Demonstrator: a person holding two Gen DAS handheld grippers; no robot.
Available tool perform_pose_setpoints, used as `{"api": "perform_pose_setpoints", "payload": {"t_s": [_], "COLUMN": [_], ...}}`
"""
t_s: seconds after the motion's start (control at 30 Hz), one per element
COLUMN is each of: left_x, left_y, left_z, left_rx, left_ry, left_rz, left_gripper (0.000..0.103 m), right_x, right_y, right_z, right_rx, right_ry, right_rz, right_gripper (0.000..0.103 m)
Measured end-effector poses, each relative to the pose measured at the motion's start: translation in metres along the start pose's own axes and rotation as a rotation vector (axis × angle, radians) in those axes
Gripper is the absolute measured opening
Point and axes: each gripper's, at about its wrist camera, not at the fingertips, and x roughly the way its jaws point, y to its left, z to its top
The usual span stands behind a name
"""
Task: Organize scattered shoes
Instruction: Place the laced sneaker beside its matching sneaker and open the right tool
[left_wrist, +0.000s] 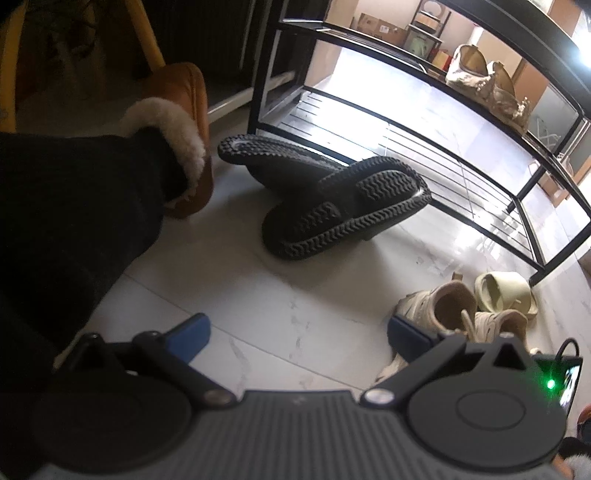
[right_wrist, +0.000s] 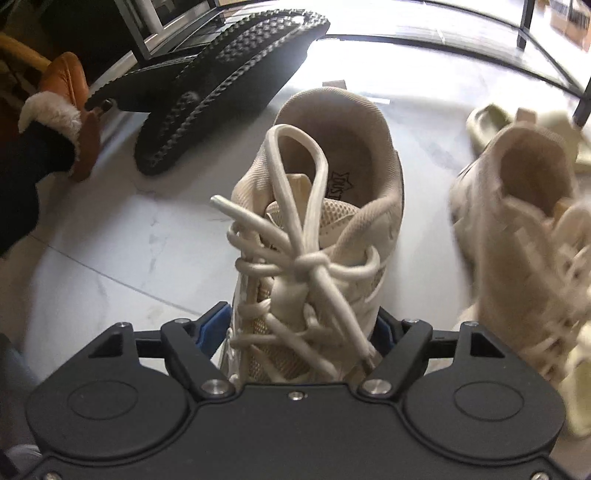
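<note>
black metal shoe rack stands on pale marble-look floor tiles; its lowest slatted tier is bare, and one upper tier holds a pair of beige shoes. two black slippers, soles turned up, lie piled against each other on the floor just in front of the rack's left leg. a tan fleece-lined boot is at the left, worn over a dark trouser leg.

right gripper: jaws closed in on the laced forepart of a beige sneaker, blue pads touching both sides; heel opening faces away from the camera, white laces knotted on top. second beige sneaker sits just to its right, blurred. a pale green slide sandal lies beyond that, near a rack leg.

left gripper: jaws spread wide, nothing between them, hovering over bare floor; both sneakers lie beside its right finger.
</note>
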Motion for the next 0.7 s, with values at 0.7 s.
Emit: {"api": "perform_pose_setpoints", "payload": {"t_s": [0.7], "left_x": [0.012], "left_y": [-0.003], "left_z": [-0.006], "left_rx": [-0.007], "left_ry": [0.068], "left_rz": [-0.013], "left_gripper": [0.102], "right_x": [-0.043], "right_y": [-0.052], "right_z": [-0.01], "right_rx": [0.141], "right_ry": [-0.121], "right_rz": [0.051], "right_gripper": [0.086]}}
